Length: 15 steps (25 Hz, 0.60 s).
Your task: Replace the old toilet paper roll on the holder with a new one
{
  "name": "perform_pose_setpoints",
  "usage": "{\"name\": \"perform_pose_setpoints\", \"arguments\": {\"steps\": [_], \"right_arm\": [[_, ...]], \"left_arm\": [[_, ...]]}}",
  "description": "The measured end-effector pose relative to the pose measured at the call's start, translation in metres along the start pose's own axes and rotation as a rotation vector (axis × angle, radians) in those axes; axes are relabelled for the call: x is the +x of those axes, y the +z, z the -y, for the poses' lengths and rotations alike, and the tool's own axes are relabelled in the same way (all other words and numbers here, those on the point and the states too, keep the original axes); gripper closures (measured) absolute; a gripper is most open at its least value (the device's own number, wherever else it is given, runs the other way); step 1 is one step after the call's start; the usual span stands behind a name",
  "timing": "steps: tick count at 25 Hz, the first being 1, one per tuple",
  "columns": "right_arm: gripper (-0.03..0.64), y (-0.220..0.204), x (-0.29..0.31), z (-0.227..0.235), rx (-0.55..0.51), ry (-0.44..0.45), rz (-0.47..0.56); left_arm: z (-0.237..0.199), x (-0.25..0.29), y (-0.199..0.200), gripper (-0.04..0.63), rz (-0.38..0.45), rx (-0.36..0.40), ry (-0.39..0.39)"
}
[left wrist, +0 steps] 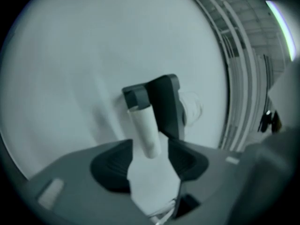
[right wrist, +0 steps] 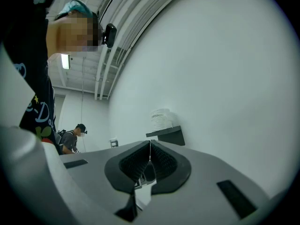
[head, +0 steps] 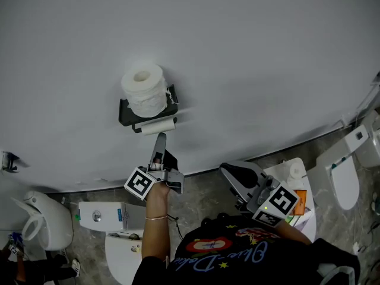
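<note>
A black holder (head: 126,113) is fixed to the white wall. A full white roll (head: 143,89) stands on its top shelf. Below the shelf an almost bare white tube (head: 158,125) lies across the bar. My left gripper (head: 160,138) points up at the tube from just beneath it. In the left gripper view the tube (left wrist: 145,130) reaches down between the spread pads of the left gripper (left wrist: 149,161), with a gap on each side; the holder (left wrist: 164,102) is behind it. My right gripper (head: 228,171) hangs back at the lower right, shut and empty (right wrist: 150,146).
A toilet (head: 35,218) and a white cistern (head: 101,215) stand on the floor at the lower left, and another toilet (head: 344,177) at the right. A small roll (head: 294,171) sits on a white unit by my right hand. A person (right wrist: 75,137) stands far off.
</note>
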State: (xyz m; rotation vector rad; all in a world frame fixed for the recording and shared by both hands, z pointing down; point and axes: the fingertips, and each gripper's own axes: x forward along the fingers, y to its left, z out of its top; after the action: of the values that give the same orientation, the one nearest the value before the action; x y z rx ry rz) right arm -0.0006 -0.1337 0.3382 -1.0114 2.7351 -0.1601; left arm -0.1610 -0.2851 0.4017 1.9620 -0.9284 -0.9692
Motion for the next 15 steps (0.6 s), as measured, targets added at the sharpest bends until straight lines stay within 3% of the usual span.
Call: {"name": "perform_pose_setpoints", "arguments": {"steps": [3,10,13,15], "right_arm": [[0.604,-0.003,-0.003,0.003,0.030,-0.017,-0.003],[0.604,-0.005,-0.005,0.010,0.029,-0.051,-0.017],[0.604,-0.004,-0.005,0.015,0.031,-0.068,-0.014],[0.604,-0.004,-0.007,0.018,0.031,-0.078,-0.014]], "left_arm": [[-0.006,0.007,0.013,0.361,0.064,-0.019,0.012],[-0.013,0.030,0.022,0.336,0.088,-0.020,0.004],[-0.012,0.034,0.024,0.399,0.114,-0.010,0.003],[-0.010,0.035,0.025,0.406,0.125,-0.014,-0.009]]}}
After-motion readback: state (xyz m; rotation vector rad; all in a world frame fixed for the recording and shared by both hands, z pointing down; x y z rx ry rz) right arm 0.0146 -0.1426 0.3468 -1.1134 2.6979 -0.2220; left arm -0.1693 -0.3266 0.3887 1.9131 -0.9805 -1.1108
